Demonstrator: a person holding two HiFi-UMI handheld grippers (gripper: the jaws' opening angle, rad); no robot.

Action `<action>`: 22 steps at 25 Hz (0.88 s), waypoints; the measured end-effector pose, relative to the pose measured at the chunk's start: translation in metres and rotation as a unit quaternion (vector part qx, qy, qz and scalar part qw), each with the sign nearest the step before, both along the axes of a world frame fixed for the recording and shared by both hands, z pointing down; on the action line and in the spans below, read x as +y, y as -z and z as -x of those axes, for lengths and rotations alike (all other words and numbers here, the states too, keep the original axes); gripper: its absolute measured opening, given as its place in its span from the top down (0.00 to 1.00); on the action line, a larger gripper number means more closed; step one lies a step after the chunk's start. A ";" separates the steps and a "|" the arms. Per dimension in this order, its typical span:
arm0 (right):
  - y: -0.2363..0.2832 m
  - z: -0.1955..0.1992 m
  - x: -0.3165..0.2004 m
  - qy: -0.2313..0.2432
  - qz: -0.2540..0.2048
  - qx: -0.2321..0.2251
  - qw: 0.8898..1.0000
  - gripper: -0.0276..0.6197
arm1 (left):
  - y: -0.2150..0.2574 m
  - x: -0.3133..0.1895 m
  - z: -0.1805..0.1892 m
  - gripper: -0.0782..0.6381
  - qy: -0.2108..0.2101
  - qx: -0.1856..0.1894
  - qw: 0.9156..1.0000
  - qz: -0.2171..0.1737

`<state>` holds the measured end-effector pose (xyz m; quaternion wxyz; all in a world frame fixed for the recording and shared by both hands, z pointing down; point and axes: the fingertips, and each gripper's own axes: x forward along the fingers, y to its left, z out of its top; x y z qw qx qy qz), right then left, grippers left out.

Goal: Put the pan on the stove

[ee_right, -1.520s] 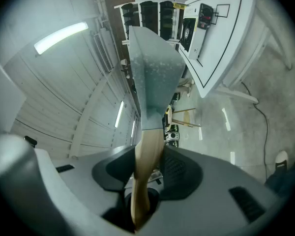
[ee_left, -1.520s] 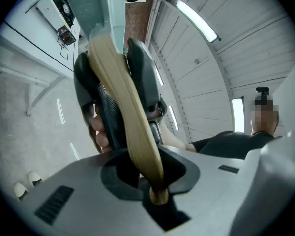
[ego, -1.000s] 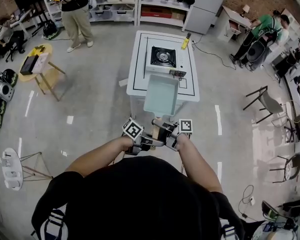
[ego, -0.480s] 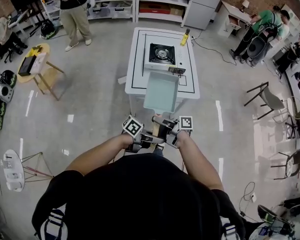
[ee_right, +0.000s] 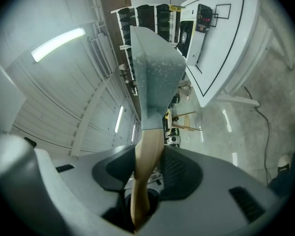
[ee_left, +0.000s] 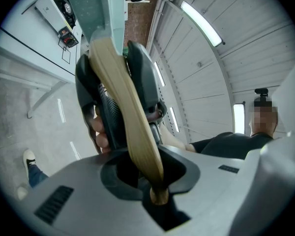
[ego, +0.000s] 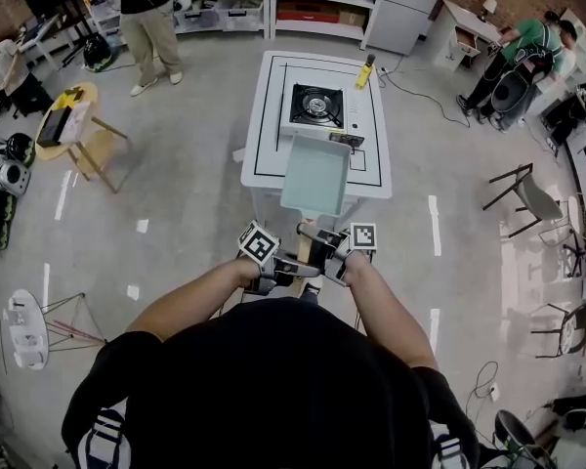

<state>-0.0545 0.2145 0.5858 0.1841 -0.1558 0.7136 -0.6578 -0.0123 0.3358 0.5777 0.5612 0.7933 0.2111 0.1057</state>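
Left gripper (ego: 291, 265) and right gripper (ego: 322, 252) are clamping the wooden handle (ee_left: 120, 92) of a pale-green square metal pan (ego: 315, 176), edging it forward over the white table (ego: 272, 115)'s near edge toward the black single-burner stove (ego: 317, 106).

A white worktop (ego: 273, 115) marked with black lines stands on the grey floor (ego: 176, 203), with a yellow object (ego: 366, 72) at its 1 o'clock corner. From the worktop, a person (ego: 148, 18) stands at 10 o'clock, shelves (ego: 313, 13) at 12, a chair (ego: 523, 195) at 4.
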 end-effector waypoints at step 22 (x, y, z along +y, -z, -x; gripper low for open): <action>-0.022 -0.032 -0.043 0.036 0.025 -0.011 0.999 0.74 | -0.020 -0.048 -0.042 0.78 0.029 -0.007 1.000 0.005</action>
